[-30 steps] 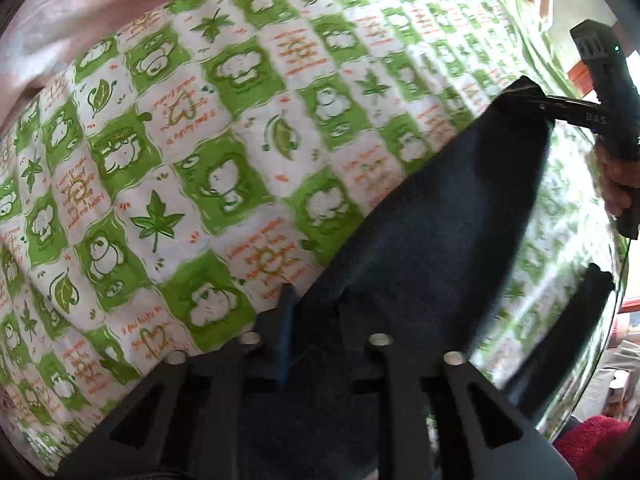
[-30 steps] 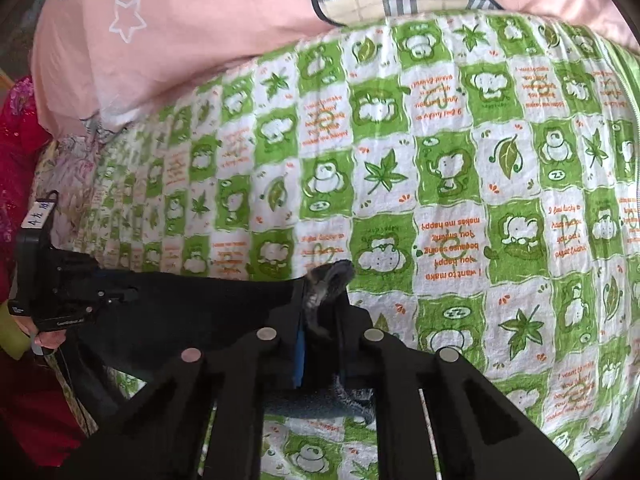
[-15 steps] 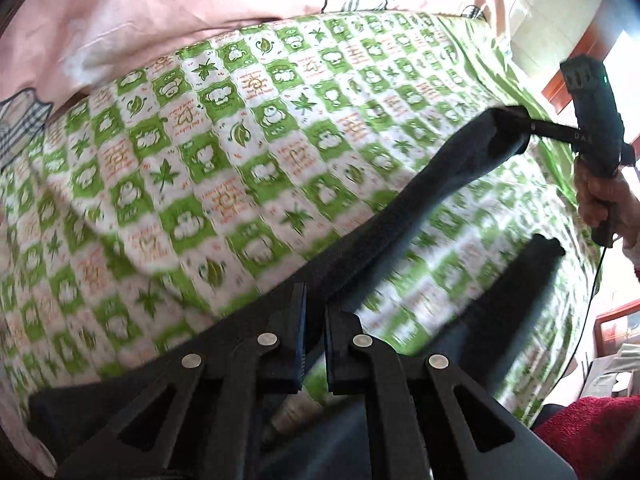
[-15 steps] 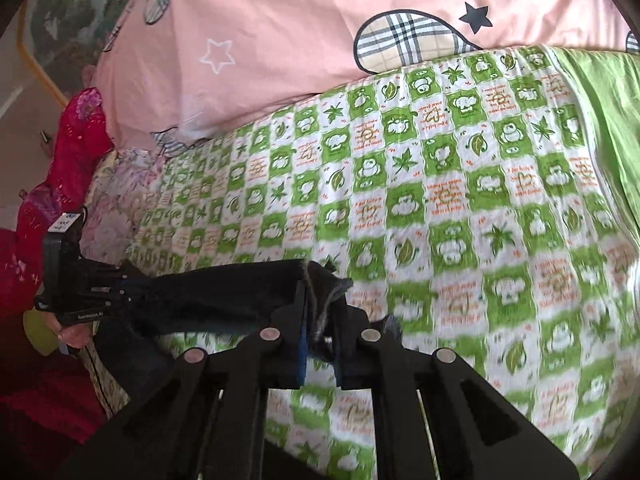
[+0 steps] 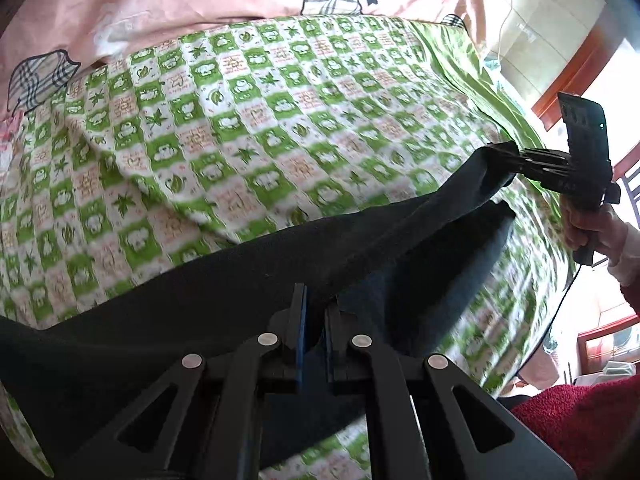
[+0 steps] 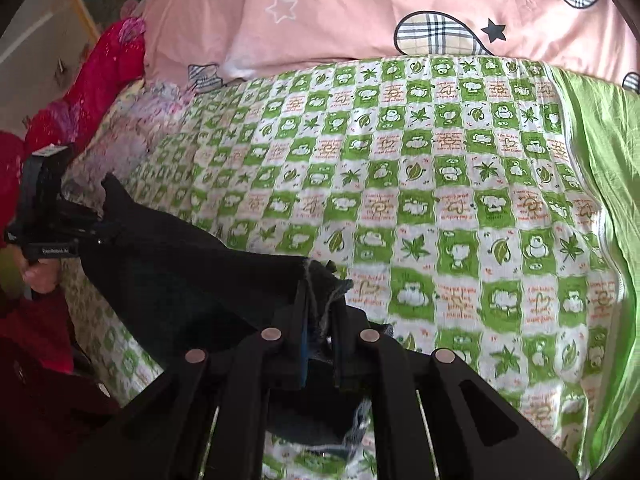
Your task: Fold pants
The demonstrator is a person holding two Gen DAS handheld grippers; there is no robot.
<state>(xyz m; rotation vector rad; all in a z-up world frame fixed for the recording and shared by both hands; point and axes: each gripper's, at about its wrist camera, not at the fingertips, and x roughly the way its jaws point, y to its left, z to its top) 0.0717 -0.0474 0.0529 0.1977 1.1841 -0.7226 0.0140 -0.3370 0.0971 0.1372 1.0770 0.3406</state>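
Dark navy pants (image 5: 248, 272) hang stretched between my two grippers above a bed. My left gripper (image 5: 316, 312) is shut on one end of the pants. My right gripper (image 6: 320, 300) is shut on the frayed cuff end of the pants (image 6: 188, 276). In the left wrist view the right gripper (image 5: 520, 160) grips the far end at the right, and a second leg (image 5: 472, 256) hangs below. In the right wrist view the left gripper (image 6: 86, 228) holds the far end at the left.
A green and white checked sheet (image 6: 440, 200) covers the bed (image 5: 240, 120). A pink pillow (image 6: 360, 8) lies along the far side. Plain green fabric (image 6: 600, 152) runs along the bed's right edge. Red cloth (image 6: 100, 68) lies at the left, a red towel (image 5: 580, 420) at lower right.
Both grippers have lifted and pulled back from the sheet, so more of the bed shows. The pants are stretched longer between them and hang lower over the near edge.
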